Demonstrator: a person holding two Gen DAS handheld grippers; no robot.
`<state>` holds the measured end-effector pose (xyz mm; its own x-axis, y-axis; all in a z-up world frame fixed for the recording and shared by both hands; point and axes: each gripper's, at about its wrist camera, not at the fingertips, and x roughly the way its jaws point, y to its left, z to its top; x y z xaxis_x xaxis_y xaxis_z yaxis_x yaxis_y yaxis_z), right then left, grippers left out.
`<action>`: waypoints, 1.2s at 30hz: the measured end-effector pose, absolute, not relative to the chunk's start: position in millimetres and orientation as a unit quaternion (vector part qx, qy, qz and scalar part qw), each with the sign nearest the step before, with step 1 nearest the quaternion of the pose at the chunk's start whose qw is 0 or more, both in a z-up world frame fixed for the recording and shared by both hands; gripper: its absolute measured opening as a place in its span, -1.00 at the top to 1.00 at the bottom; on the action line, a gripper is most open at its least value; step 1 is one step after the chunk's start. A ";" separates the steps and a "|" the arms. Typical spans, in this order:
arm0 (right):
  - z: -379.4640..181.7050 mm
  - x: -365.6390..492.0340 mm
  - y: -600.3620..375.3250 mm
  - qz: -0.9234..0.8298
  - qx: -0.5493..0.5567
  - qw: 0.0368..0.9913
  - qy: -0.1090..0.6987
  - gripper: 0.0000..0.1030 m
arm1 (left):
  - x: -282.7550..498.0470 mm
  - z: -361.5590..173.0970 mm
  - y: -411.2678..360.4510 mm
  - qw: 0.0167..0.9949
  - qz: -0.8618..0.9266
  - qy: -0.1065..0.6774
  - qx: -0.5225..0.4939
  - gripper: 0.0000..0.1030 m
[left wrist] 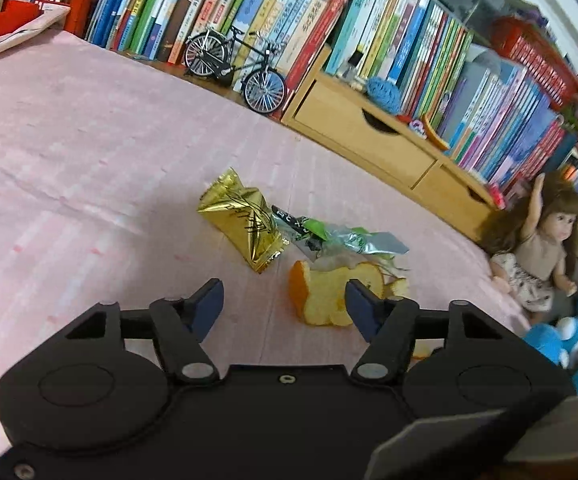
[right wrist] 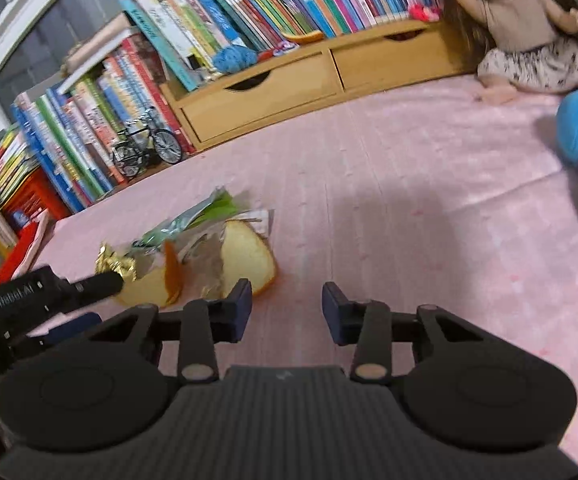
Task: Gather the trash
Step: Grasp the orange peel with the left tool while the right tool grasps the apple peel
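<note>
Left gripper: jaws wide open, empty.
Right gripper: jaws open, empty.
Orange peel: just ahead, toward the left gripper's right finger.
Nearer: left.

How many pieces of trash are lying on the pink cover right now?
3 that I can make out: a gold wrapper farthest left, a green-and-silver wrapper beside it, and orange peel nearest the left gripper. The peel may be several pieces; smaller scraps could be hidden underneath.

Left gripper hangs wide open at bottom centre; orange peel lies between its fingertips, gold wrapper just above.
</note>
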<state>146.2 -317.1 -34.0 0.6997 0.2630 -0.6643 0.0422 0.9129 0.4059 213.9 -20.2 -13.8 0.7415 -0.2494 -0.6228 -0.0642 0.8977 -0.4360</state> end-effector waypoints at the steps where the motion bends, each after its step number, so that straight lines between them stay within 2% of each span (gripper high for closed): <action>1: -35.8 150.3 -315.5 0.059 0.201 0.900 0.381 0.13 | 217.7 -16.5 -23.8 0.907 -0.049 0.357 -0.217 -0.11; 8: -39.3 169.9 -298.7 0.059 0.169 0.910 0.374 0.14 | 225.6 -23.0 -38.0 0.916 -0.039 0.348 -0.194 0.23; 10: -39.4 172.8 -293.2 0.063 0.158 0.912 0.373 0.23 | 225.1 -23.9 -39.6 0.915 -0.037 0.354 -0.189 0.81; 13: -39.3 172.2 -288.7 0.076 0.155 0.910 0.378 0.67 | 217.1 -21.2 -40.2 0.918 -0.025 0.353 -0.178 0.83; 20: -30.6 148.7 -288.5 0.117 0.140 0.911 0.369 0.81 | 188.1 -8.9 -28.6 0.928 -0.033 0.339 -0.151 0.85; 25: -21.0 123.8 -289.3 0.171 0.118 0.905 0.370 0.82 | 156.3 -7.6 -17.0 0.929 -0.050 0.339 -0.142 0.85; 27: -18.8 117.4 -288.2 0.179 0.105 0.906 0.369 0.77 | 145.8 -7.6 -12.9 0.929 -0.054 0.338 -0.137 0.85; 31: -20.9 118.8 -283.4 0.165 0.087 0.913 0.364 0.16 | 134.0 -7.3 -6.6 0.928 -0.054 0.343 -0.136 0.85; 32: -21.9 121.1 -281.6 0.163 0.090 0.913 0.364 0.08 | 132.7 -6.4 -6.2 0.929 -0.054 0.340 -0.134 0.85; 36: -30.2 132.1 -271.2 0.148 0.088 0.911 0.375 0.01 | 125.5 -2.8 -7.1 0.933 -0.058 0.332 -0.123 0.85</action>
<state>132.1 -271.2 -30.2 0.6740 0.3364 -0.6577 -0.2039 0.9404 0.2721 125.5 -7.1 -2.8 0.7725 -0.1890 -0.6063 0.0260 0.9633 -0.2672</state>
